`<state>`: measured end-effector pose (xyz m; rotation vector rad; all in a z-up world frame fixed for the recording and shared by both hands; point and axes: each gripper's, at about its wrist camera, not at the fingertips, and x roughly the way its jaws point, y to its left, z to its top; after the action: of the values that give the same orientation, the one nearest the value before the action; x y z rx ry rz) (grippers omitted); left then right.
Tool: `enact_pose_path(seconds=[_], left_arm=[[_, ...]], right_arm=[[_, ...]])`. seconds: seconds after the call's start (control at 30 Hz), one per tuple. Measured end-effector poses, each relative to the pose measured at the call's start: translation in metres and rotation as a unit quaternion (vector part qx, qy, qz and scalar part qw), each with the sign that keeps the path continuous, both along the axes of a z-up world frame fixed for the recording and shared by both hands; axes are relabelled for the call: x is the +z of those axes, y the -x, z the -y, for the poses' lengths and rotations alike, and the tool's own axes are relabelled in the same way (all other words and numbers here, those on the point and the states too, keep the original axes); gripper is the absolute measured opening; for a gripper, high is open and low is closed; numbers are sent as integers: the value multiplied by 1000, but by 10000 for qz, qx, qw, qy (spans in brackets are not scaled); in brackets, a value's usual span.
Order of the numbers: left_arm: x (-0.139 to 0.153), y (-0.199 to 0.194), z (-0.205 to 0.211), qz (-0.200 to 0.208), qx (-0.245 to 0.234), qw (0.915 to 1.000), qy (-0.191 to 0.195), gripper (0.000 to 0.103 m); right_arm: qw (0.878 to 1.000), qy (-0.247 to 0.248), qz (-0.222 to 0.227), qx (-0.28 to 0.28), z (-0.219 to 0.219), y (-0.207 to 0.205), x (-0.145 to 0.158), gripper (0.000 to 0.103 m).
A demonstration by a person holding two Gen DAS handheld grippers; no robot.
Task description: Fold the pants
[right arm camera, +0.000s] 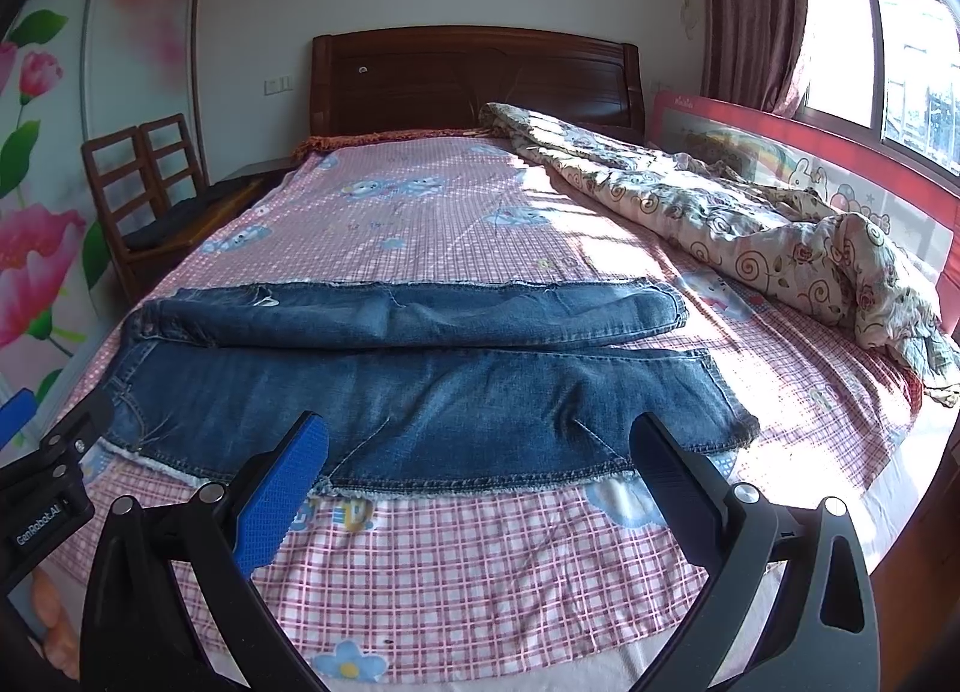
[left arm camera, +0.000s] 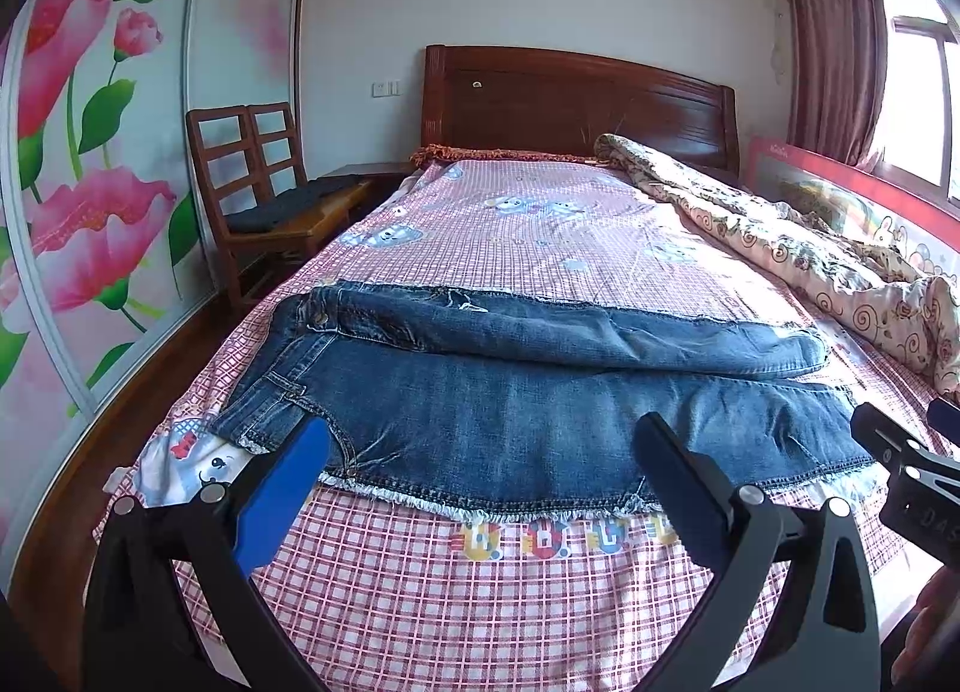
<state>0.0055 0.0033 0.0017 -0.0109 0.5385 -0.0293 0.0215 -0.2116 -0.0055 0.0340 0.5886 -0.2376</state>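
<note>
The jeans [left arm camera: 528,392] are laid crosswise on the bed [left arm camera: 480,590], waist to the left, the far leg lying partly over the near one. The left gripper [left arm camera: 480,464] and right gripper [right arm camera: 480,464] are held at the near hem, fingers spread wide, nothing grasped. A quilt [right arm camera: 750,236] is bunched at the right.

Clearance, near edge of bed
Bare checked sheet [right arm camera: 480,572] lies open in front of the jeans [right arm camera: 420,410]; far half of bed [left arm camera: 540,218] open; rumpled quilt [right arm camera: 750,236] and rail [right arm camera: 810,152] block the right side, 2 chairs [left arm camera: 252,170] left.
</note>
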Motion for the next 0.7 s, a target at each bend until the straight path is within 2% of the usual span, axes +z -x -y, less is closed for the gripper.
enact_pose_path(seconds=[0.2, 0.37, 0.6, 0.7], left_arm=[[-2, -2, -2, -44, 1, 10000, 18, 101], [-7, -18, -9, -322, -177, 9993, 61, 101], [-2, -84, -45, -780, -362, 9963, -51, 101], [1, -133, -71, -1204, -534, 9911, 214, 101]], right_arm=[[10000, -33, -56, 2, 1, 0, -3, 100], [9994, -1, -308, 131, 5, -11, -8, 100], [9961, -205, -774, 374, 20, -39, -20, 100], [9932, -391, -964, 516, 28, -58, -22, 100]])
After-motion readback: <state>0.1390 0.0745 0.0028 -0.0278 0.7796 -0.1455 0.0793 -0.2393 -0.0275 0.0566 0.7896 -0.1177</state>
